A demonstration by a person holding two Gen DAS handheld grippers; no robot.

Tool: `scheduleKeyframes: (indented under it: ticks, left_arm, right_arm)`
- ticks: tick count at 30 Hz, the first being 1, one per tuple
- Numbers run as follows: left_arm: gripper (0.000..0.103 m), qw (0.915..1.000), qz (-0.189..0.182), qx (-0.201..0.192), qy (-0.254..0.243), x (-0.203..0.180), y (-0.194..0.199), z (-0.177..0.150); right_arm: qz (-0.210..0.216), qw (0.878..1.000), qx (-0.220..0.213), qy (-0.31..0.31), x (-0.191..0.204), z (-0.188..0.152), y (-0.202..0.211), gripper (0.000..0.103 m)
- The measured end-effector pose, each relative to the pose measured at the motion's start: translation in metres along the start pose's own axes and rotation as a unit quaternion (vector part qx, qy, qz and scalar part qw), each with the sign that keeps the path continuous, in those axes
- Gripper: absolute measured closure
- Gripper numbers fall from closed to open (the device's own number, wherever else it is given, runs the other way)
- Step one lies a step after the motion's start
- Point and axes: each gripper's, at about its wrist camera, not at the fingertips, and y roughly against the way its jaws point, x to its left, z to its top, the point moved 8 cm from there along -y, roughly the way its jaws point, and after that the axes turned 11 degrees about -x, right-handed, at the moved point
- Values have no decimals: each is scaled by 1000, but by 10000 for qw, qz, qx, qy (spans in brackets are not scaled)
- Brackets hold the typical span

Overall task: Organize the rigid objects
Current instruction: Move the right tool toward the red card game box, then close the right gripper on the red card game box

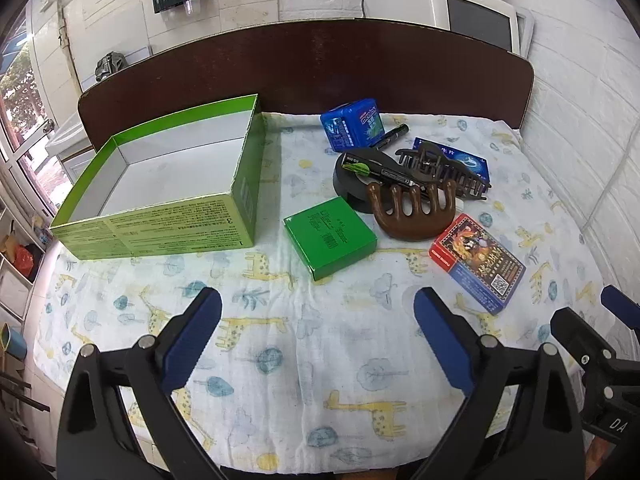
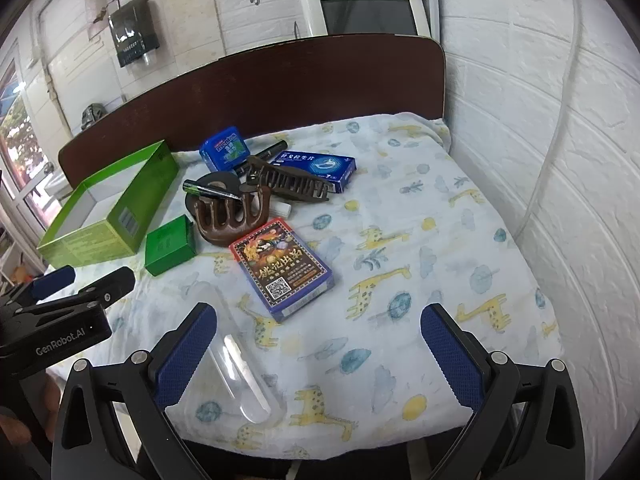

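The left tool is held wide open above the giraffe-print cloth, and nothing is gripped in it. The right tool is held wide open too, and it is empty. A clear plastic tube can be seen lying on the cloth just beside the right tool's left finger.

A little farther out, a card pack is laid flat, nearest to the right tool. A small green box is found in front of the left tool. Behind these, a brown wooden comb is piled with a black tape roll, a dark pen, a brown hair claw, a flat blue box and a blue mint tin. The big green box is set open and empty at the left.

Trouble could be caused by the pile. If one thing is pulled out, the pen could be rolled off. The flat card pack could be missed, and the soft cloth could be pinched instead. The clear tube could be knocked away, because it is hard to see.
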Motion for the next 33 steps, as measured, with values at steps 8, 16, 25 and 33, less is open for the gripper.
scheduleKeyframes:
  ticks: [8,16,25,33]
  left_arm:
    - [8,9999,-77,77,4,-9,-4,0]
    - [25,9996,-151,233,31,-14,-10,-2]
    - [54,9944,-928,354,-348,-54,-30,15]
    - [54,9917,-1076,503,-499,-72,-55,27]
  right_arm:
    - [188,9998,-33,74,2,-2,5,5]
    - [558,9983,114,93,5,-8,5,30]
    - [791,9959,421,-72,8,-15,-5,56]
    - [829,9943,676,5,17,-18,-23,56]
